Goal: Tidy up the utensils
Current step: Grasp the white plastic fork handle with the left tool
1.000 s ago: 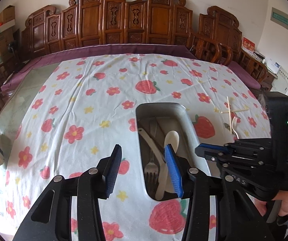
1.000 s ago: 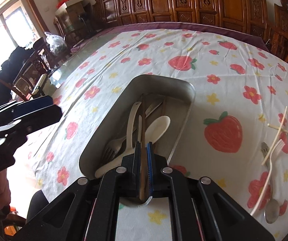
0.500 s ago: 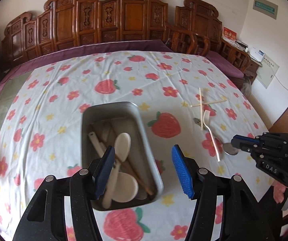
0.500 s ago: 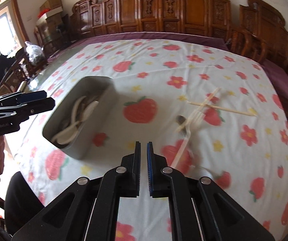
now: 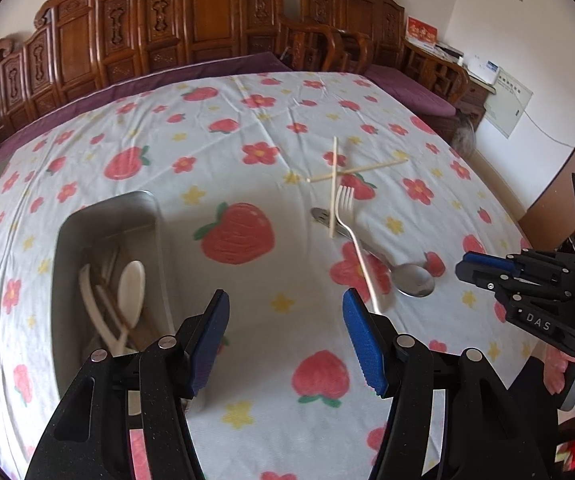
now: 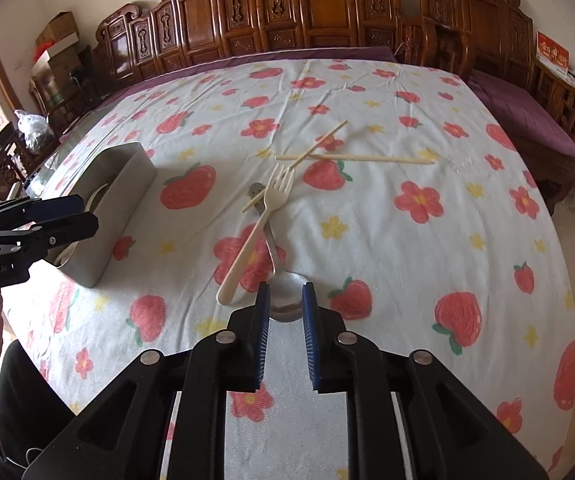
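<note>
Left gripper: your left gripper (image 5: 285,334) hangs above the tabletop (image 5: 247,128) with its jaws set wide and nothing between them.
Right gripper: your right gripper (image 6: 285,322) has its jaws opening, a narrow gap so far; the bowl of the metal spoon (image 6: 283,296) shows in the gap beyond the tips, and the pads (image 6: 263,336) do not press on it.
Tray: the grey metal tray (image 5: 103,216) sits toward the tabletop's left edge, near the front; it holds a cream spoon (image 5: 131,284) and other pale utensils, blurred, so you cannot count them well.
Loose utensils: the cream plastic fork (image 6: 257,228) lies across the metal spoon's handle, touching it, toward the front edge right of the tray.
Chopsticks: two chopsticks (image 6: 353,158) lie crossed just behind the fork's tines; one rests over the spoon's handle end.
Cloth: a white tablecloth (image 6: 407,240) printed with strawberries and flowers covers the tabletop.
</note>
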`<state>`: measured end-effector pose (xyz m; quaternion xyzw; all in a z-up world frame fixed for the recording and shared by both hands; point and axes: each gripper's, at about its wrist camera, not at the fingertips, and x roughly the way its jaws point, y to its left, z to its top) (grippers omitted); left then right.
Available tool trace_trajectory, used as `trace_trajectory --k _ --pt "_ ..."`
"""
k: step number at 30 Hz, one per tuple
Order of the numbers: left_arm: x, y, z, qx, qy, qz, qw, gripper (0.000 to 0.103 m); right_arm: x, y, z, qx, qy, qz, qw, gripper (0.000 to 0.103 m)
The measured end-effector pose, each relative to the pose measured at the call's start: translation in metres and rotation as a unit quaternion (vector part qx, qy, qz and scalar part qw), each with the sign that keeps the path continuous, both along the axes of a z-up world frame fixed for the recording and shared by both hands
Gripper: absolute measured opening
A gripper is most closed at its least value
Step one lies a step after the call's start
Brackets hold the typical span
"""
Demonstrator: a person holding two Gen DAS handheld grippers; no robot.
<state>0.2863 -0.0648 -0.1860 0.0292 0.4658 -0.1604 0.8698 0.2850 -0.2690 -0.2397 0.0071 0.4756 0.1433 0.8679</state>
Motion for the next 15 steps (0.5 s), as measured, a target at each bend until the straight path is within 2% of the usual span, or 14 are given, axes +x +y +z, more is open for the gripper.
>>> trace_trajectory --k 3,13,15 --pt "0.002 -0.013 -0.005 0.003 0.006 -0.009 0.9999 0.056 0.004 -0.002 -0.009 0.005 0.007 -0.001 1.000 0.024" --pt "0.028 -0.046 -0.032 -0.009 0.037 -0.022 0.9990 0.056 0.016 -0.013 -0.010 -0.003 0.006 0.001 1.000 0.024" --pt "0.035 -0.056 -0.039 -0.007 0.044 -0.027 0.9986 0.054 0.015 -0.019 -0.010 -0.003 0.005 -0.003 1.000 0.024"
